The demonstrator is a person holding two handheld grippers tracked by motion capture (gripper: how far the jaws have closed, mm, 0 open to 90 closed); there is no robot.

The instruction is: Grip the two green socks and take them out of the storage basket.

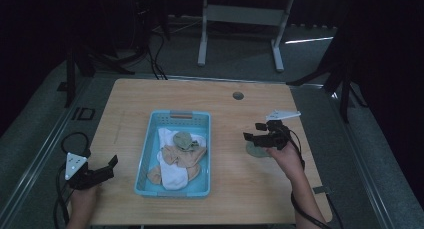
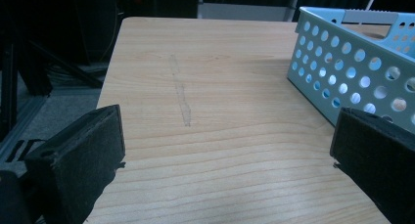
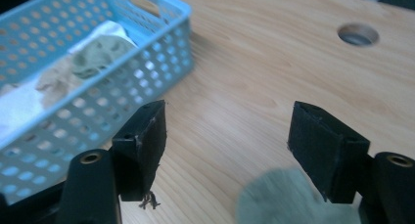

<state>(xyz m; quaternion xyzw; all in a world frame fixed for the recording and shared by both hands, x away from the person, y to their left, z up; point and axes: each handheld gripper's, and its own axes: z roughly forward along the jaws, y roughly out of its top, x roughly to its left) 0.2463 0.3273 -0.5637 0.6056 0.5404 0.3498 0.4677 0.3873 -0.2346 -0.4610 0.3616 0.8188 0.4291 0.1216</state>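
A light-blue perforated basket [image 1: 172,193] sits mid-table and holds a pile of socks: a green one [image 1: 184,140], a tan one [image 1: 182,156] and a white one [image 1: 172,175]. Another green sock [image 1: 256,150] lies on the table right of the basket. My right gripper [image 1: 253,131] hovers just above it, jaws open and empty. In the right gripper view the sock [image 3: 279,199] lies low between the jaws, clear of the pads of my right gripper [image 3: 227,131]. My left gripper [image 1: 111,166] rests open at the front left, pointing at the basket [image 2: 342,62].
The wooden table [image 1: 225,189] has a round cable hole [image 1: 238,95] at the back right. Bare wood lies between my left gripper [image 2: 227,136] and the basket wall. A white desk frame [image 1: 240,19] stands on the floor beyond the table.
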